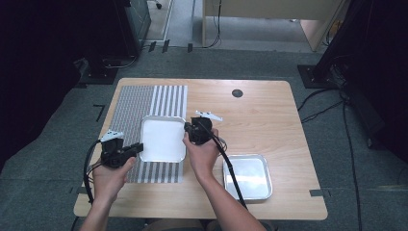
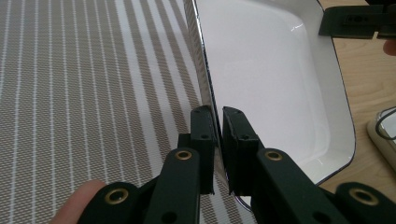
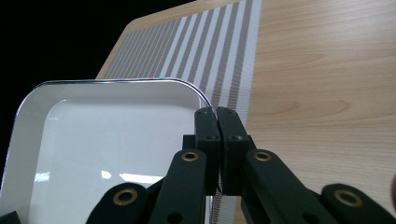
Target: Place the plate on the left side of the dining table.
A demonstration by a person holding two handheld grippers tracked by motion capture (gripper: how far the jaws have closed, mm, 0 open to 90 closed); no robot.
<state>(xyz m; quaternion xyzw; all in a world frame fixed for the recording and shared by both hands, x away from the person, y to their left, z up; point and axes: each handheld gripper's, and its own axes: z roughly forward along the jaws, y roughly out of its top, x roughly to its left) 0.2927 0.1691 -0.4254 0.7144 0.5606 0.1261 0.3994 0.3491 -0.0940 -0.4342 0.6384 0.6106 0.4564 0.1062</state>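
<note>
A white rectangular tray [image 1: 162, 139] lies on a grey-and-white striped mat [image 1: 130, 106] at the table's left middle. My left gripper [image 1: 140, 147] is at the tray's left rim near its front corner. In the left gripper view the jaws of that gripper [image 2: 218, 126] are shut on the tray's rim, with the white tray [image 2: 271, 84] to their right and the mat [image 2: 93, 93] to their left. My right gripper [image 1: 186, 131] is at the tray's right rim. In the right gripper view that gripper [image 3: 217, 122] is shut on the rim of the tray [image 3: 107, 140].
An empty metal tray [image 1: 248, 175] sits on the bare wood at the front right, under the right forearm and cable. A small black round disc [image 1: 237, 93] is set in the table's far middle. The table's edges drop off to grey floor all around.
</note>
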